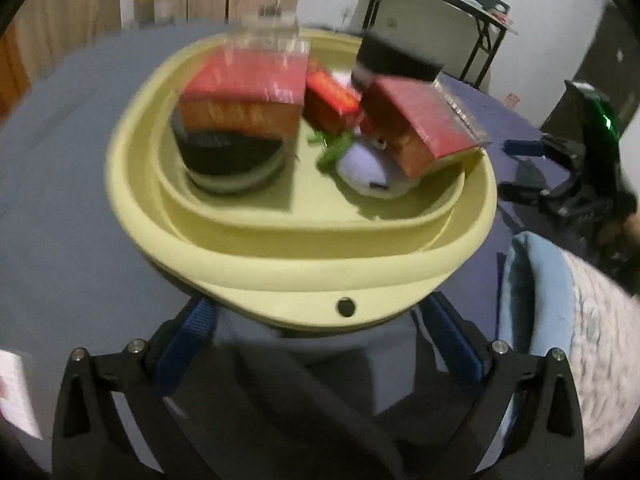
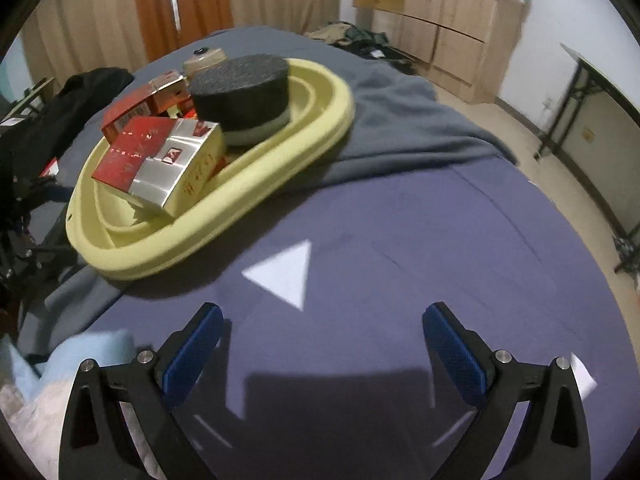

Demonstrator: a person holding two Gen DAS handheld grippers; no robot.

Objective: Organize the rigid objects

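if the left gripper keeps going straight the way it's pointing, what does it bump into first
Most likely the near rim of the yellow basin: the left gripper is open with its fingertips right at that rim. Blur leaves the remaining gap unclear.

You are seeing dim indoor light, motion blur smearing the yellow basin (image 1: pixel 304 268), fisheye bending at the edges, and shadows pooling under your fingers (image 2: pixel 192 348).

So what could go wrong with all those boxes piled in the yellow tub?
The red box sits on top of the black round tin, so a bump might slide it off. Another red and silver box leans tilted against the yellow tub rim and could tip over the edge. The tub rests on a soft blanket, so pushing it with the open left gripper might rock everything.
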